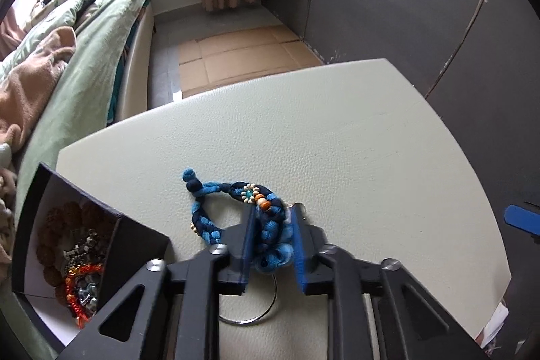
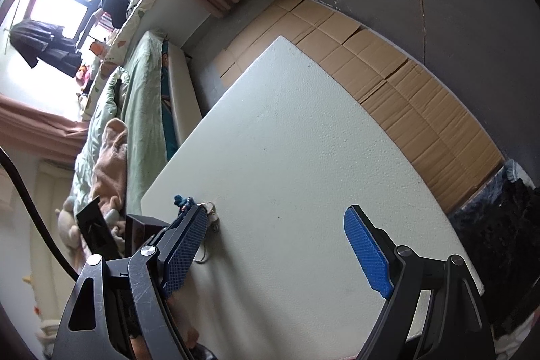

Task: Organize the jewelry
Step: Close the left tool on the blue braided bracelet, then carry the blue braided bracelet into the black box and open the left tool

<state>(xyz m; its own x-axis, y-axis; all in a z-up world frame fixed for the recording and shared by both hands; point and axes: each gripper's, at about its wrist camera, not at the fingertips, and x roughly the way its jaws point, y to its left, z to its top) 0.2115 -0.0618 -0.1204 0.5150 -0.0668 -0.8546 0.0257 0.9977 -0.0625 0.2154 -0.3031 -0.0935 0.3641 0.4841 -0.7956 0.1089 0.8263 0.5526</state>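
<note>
Bedroom light falls on a pale leather-textured table [image 1: 337, 137], with a green-quilted bed [image 1: 91, 63] off at 10 o'clock and flattened cardboard [image 1: 243, 56] on the floor at 12.

From the left gripper [image 1: 273, 242] outward: its blue-padded fingers [image 1: 249, 238] have drawn in around the near bunched end of a blue braided cord bracelet [image 1: 236, 204] and seem to press it from both sides, so I judge it clamped, though the piece lies on the table rather than lifted. The grip sits on the thick knotted end, probably because that gives the pads the most bulk to bite. The bracelet's loop, with its small beaded flower and orange bead, trails toward 11 o'clock. A thin metal ring [image 1: 263, 309] lies under the gripper at 6 o'clock; whether it is attached to the bracelet I cannot tell. At 8 o'clock a dark open box [image 1: 141, 235] already holds beaded pieces, close enough for a short carry.

The right gripper [image 2: 280, 245] hangs over bare table with its fingers spread wide apart and nothing between them, seemingly kept clear so the left can work.
</note>
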